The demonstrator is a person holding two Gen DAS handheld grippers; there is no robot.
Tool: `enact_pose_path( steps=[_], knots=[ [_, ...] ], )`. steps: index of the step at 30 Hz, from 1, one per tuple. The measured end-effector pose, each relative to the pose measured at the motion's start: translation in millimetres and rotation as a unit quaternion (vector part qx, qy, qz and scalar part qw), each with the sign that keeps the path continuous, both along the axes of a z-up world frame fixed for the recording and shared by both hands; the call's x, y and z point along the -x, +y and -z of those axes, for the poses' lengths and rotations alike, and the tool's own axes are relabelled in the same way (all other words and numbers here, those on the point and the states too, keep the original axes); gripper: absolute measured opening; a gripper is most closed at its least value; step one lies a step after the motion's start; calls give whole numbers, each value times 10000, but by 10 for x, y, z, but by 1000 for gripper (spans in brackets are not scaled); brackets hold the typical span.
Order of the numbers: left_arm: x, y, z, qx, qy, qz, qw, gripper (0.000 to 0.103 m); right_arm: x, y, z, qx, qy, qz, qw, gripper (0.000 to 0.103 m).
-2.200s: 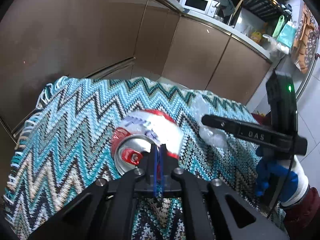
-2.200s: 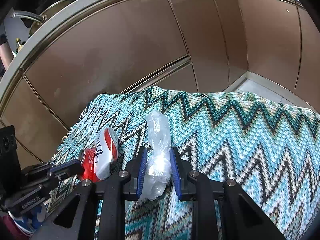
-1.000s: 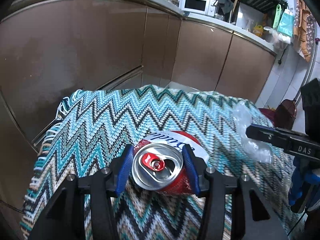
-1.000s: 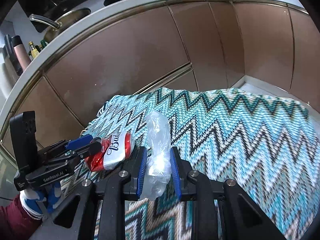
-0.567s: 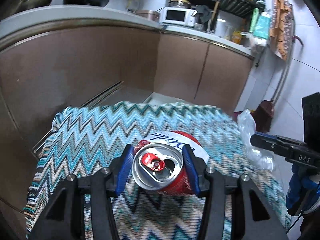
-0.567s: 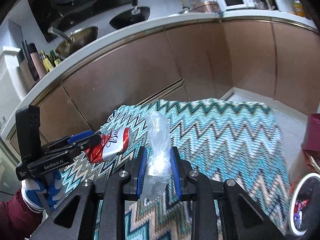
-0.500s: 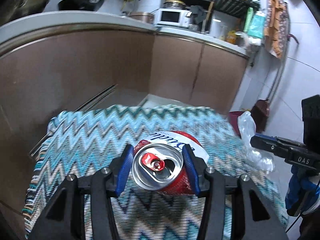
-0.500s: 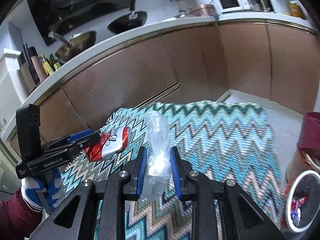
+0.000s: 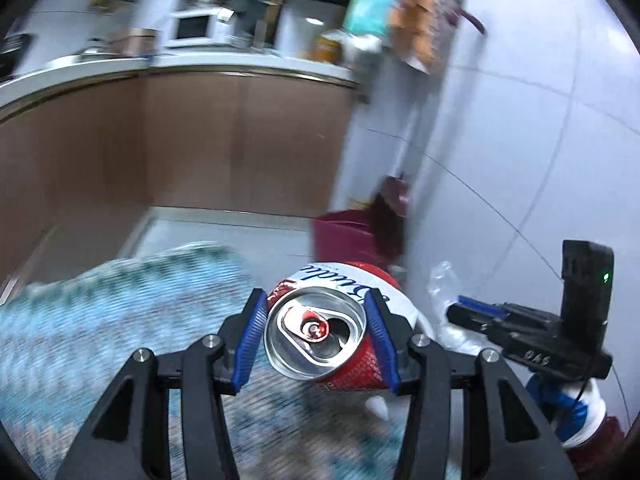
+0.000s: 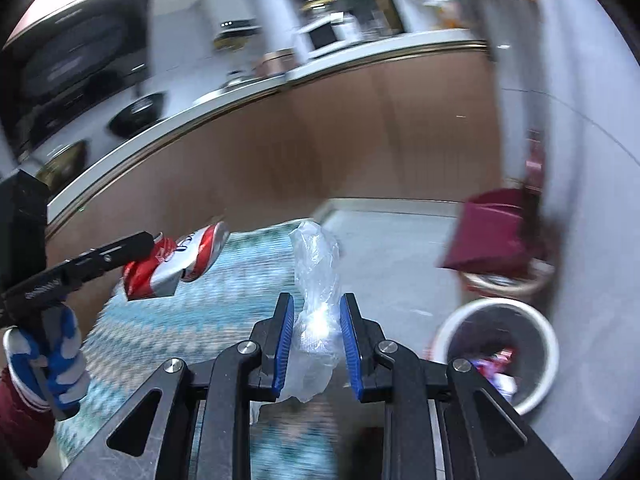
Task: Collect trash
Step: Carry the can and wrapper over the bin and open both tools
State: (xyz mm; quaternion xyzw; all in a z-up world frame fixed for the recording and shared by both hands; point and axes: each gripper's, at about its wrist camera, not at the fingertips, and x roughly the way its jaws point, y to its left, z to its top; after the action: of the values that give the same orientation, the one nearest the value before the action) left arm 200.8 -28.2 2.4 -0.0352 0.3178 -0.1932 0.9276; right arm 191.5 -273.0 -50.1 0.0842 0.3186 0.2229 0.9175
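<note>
swinging away from the zigzag cloth, both grippers have been carried toward the bin side of the room. the red and white can is pinched between the blue pads of the left gripper, with its open top facing the camera. the clear plastic bag is pinched by the right gripper, with its loose end sticking up at 12 o'clock.

the white trash bin is now seen in the right wrist view at about 4 o'clock from the bag, with some scraps already inside. a dark red dustpan is seen past it at 2 o'clock. both pieces of trash are held up in the air, off the cloth, so it is judged that picking up is done and dropping is next.

compared with a second ago, the cloth filled most of both views and no bin was shown. now the cloth is pushed to the lower left, the floor and wall are seen, and everything is blurred. both grips look unchanged.
</note>
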Motion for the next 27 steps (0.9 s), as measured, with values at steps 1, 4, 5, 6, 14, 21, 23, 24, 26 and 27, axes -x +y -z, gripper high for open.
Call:
enact_pose_path(
  steps=[1,4,5,6,14,21,23,24,26,27],
  knots=[
    [-126,-218,54,13,71,157,9998,47,-61,-175,60,22,45,188,9998,23],
    [-465,-743,251,-26,256,453,9986,47,-244,-522,253,57,209,545,9983,22],
    [-622,-954,359,-20,373,541,9978,47,-333,-628,347,70,291,678,9972,23],
    [-726,-1089,444,-6,466,592,9972,47,-400,-716,430,55,365,769,9964,23],
    [-1401,-1872,1176,-31,1097,779,9909,48,-972,-1139,1155,141,913,1367,9863,25],
    [-1729,-2099,1705,163,1719,758,9821,51,-1184,-1274,1651,370,1265,1562,9789,49],
    [-1745,-2081,1778,206,1782,738,9810,51,-1170,-1270,1698,421,1298,1600,9776,51],
    [-1740,-2065,1785,218,1794,727,9808,51,-1145,-1254,1697,438,1308,1608,9773,51],
    [-1704,-2016,1754,196,1748,721,9818,51,-1104,-1230,1694,483,1318,1636,9765,52],
    [-1684,-1988,1732,174,1704,714,9826,51,-1104,-1221,1691,492,1308,1648,9764,52]
  ],
)
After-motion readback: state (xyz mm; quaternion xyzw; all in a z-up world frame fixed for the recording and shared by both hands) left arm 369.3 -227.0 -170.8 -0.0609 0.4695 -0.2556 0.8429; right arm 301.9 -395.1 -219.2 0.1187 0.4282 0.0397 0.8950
